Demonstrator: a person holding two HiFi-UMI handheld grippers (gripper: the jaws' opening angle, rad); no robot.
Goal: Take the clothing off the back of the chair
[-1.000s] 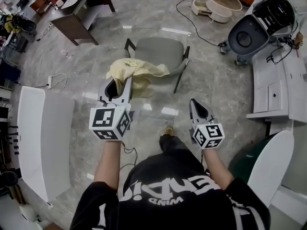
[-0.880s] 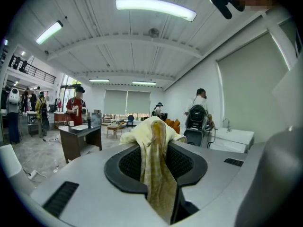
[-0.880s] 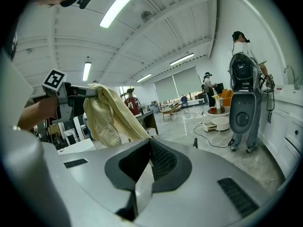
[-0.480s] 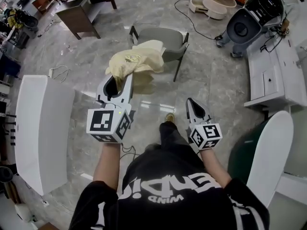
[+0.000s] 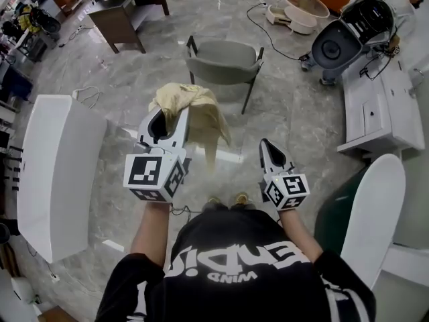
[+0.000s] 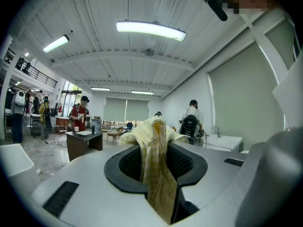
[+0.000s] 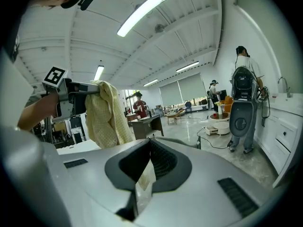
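Head view: clothing [image 5: 196,109] now clear of chair [image 5: 224,62], in left gripper [image 5: 170,115].

The clothing [image 5: 201,116] covers the tips of my left gripper [image 5: 177,116] in head view, so the jaws' pinch point is hidden there. People [image 6: 79,115] far across the room are too small to tell apart.

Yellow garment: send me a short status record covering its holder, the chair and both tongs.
item: pale yellow cloth garment, hanging free in the air
left tongs: shut on the garment
right tongs: jaws close together, none of the garment in them
seat: grey padded chair with dark legs, back bare, garment clear of it
task: garment looks off the chair
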